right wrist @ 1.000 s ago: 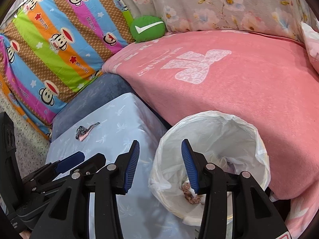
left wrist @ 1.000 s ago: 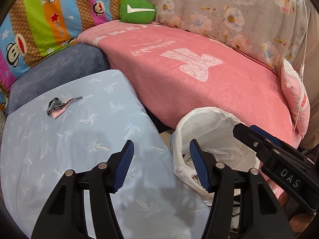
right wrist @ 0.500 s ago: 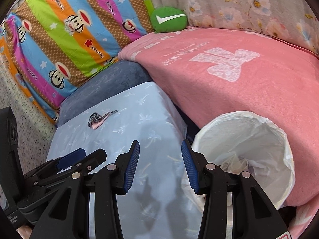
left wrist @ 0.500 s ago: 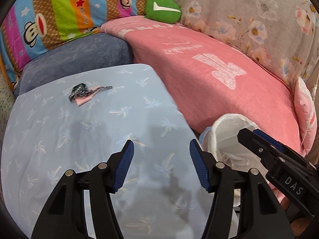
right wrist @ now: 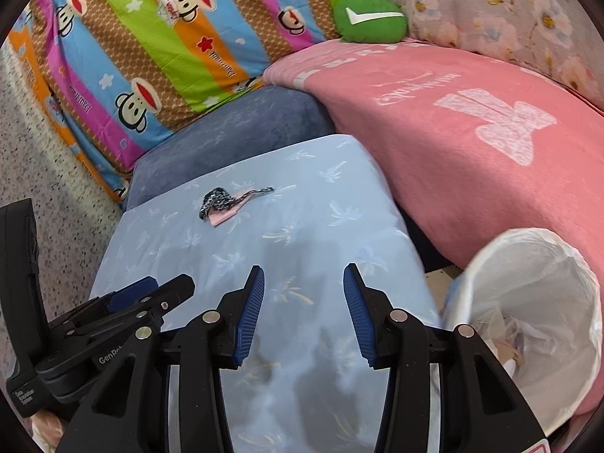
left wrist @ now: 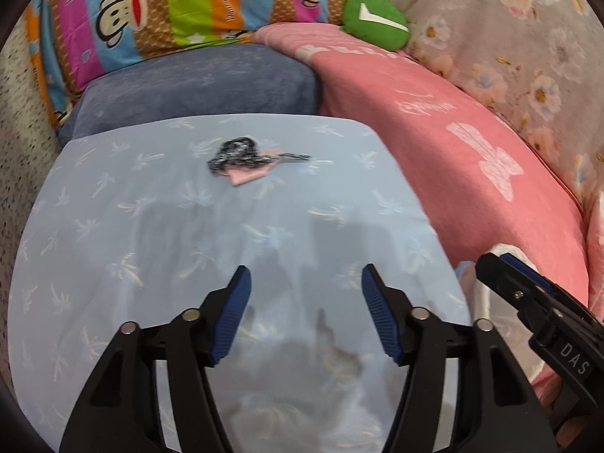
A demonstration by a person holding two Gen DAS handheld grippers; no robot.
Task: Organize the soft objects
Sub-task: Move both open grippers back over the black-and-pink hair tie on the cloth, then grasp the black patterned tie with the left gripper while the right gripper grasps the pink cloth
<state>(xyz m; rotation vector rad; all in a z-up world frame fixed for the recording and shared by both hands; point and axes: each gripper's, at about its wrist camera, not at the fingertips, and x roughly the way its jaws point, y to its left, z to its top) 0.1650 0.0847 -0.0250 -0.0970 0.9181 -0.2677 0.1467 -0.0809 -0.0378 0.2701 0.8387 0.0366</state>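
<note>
A: How do the left tongs [left wrist: 305,313] look?
B: Black plastic arms, with ribbed blue pads [left wrist: 231,317] and round silver rivets at the joints.
A: And the right tongs [right wrist: 304,313]?
B: The same build. Their body shows white letters "DAS" in the left view; the left body shows "GenRo…".

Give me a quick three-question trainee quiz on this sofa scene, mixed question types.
1. True or false: the black-and-white scrap lies on the pale blue cushion.
2. Which item sits at the far corner of the pink blanket? A green cushion, B red ball, C yellow towel.
3. Fill in: the white-lined bin stands on the ___ side of the right wrist view.

Key: 1 true; 2 A; 3 right.
</note>
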